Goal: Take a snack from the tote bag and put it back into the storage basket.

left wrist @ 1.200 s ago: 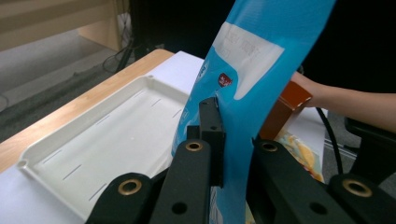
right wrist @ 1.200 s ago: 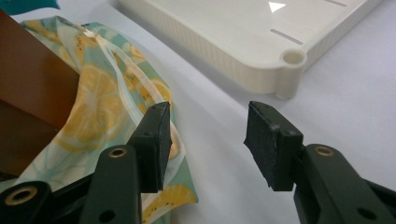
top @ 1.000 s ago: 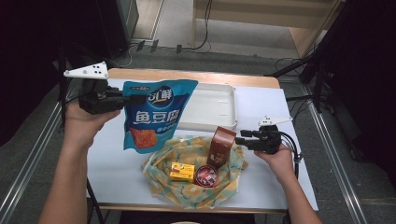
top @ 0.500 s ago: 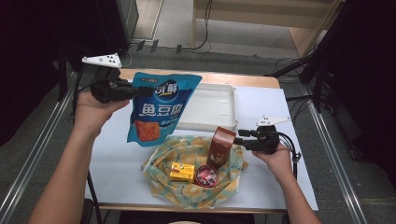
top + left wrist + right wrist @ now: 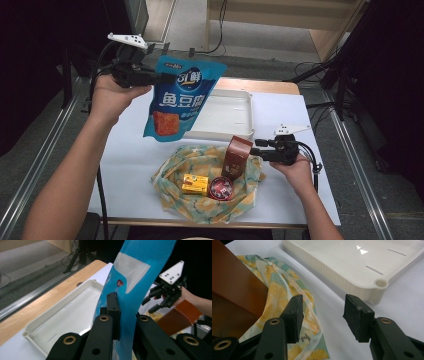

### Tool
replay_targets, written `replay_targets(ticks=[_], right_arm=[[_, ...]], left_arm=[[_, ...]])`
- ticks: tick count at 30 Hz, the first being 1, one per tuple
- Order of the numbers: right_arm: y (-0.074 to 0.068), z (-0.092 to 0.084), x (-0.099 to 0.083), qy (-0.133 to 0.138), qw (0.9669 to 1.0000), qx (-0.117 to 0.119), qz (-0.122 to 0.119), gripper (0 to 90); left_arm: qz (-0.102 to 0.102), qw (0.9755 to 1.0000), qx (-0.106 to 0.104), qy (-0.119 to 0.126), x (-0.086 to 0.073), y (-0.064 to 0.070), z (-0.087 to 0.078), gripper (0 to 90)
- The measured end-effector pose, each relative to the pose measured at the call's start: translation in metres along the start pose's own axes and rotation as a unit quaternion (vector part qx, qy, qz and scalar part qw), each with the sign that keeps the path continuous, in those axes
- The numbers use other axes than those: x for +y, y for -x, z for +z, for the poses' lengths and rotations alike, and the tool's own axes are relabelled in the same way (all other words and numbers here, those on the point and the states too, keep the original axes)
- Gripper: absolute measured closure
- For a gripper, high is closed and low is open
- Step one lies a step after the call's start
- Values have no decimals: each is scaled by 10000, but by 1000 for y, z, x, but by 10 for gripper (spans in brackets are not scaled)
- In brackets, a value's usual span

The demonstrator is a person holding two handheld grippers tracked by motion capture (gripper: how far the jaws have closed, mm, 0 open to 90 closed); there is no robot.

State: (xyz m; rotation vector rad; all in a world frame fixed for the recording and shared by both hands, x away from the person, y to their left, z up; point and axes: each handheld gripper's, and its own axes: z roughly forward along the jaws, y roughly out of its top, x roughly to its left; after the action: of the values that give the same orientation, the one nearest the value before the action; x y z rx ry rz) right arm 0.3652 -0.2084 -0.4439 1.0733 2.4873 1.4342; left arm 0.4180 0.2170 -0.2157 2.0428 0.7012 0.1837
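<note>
High view has your left gripper fingers clamping the blue pouch aloft to clear the tray, while your right gripper waits part-open and empty beside the brown box.

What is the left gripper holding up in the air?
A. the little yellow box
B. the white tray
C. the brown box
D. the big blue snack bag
D: the left gripper has its black jaws pinched on the edge of the big blue plastic snack bag, which hangs above the white table, while the brown box stands on the yellow patterned cloth.
</note>
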Motion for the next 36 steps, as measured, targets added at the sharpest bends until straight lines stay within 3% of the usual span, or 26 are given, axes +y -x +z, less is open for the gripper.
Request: replay_targets(ticks=[5, 14, 19, 21, 23, 30, 36], right_arm=[[0, 0, -1, -9, 10000, 5, -5, 507], [-2, 1, -2, -92, 10000, 2, -10, 503], [-5, 3, -3, -145, 9999, 29, -46, 503], [-7, 4, -3, -180, 9998, 21, -98, 504], [-7, 4, -3, -177, 9998, 39, -90, 503], [-8, 2, -5, -171, 9998, 16, -62, 503], [-7, 1, -6, -197, 9998, 11, -58, 504]], left_arm=[[-22, 10000, 87, 13, 12, -9, 14, 893], [-57, 9994, 200, -271, 19, -30, 48, 893], [37, 9994, 249, -250, 25, -38, 69, 893], [-55, 9994, 231, -245, 25, -43, 79, 893], [-20, 9993, 283, -261, 26, -44, 87, 894], [-81, 9996, 228, -131, 25, -55, 114, 893], [-176, 9997, 158, 77, 17, -64, 125, 892]])
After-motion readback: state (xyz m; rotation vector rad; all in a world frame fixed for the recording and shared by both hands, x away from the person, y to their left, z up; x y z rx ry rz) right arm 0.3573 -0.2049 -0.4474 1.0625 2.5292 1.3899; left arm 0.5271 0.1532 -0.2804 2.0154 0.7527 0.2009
